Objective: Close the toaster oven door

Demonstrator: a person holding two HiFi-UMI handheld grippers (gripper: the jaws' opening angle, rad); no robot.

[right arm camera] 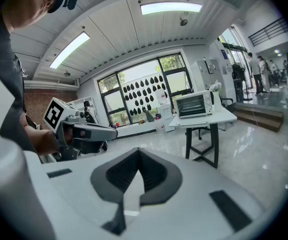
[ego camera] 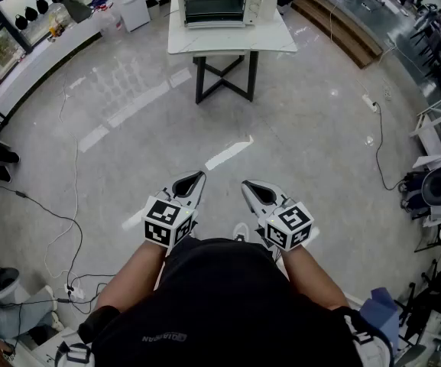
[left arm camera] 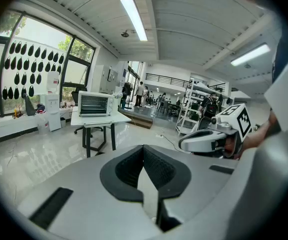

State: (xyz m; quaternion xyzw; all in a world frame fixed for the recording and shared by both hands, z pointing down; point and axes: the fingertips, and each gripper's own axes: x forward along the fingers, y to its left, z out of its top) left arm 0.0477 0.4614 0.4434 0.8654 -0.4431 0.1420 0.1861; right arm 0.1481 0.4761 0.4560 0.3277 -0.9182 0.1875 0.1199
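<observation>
The white toaster oven [ego camera: 216,2] stands on a small white table [ego camera: 231,43] far ahead of me, its glass door upright against the front. It also shows in the left gripper view as the toaster oven [left arm camera: 96,104] and in the right gripper view as the toaster oven [right arm camera: 193,104]. My left gripper [ego camera: 197,177] and right gripper [ego camera: 248,184] are held side by side close to my body, well short of the table. Both have their jaws together with nothing between them. Each gripper shows in the other's view: right gripper [left arm camera: 208,139], left gripper [right arm camera: 86,132].
The table has black crossed legs [ego camera: 224,79] on a glossy grey floor. Cables and a power strip [ego camera: 71,289] lie at the left, and another cable [ego camera: 381,147] at the right. A low wooden step [ego camera: 342,25] runs along the back right. Racks and a fan [ego camera: 440,186] line the right edge.
</observation>
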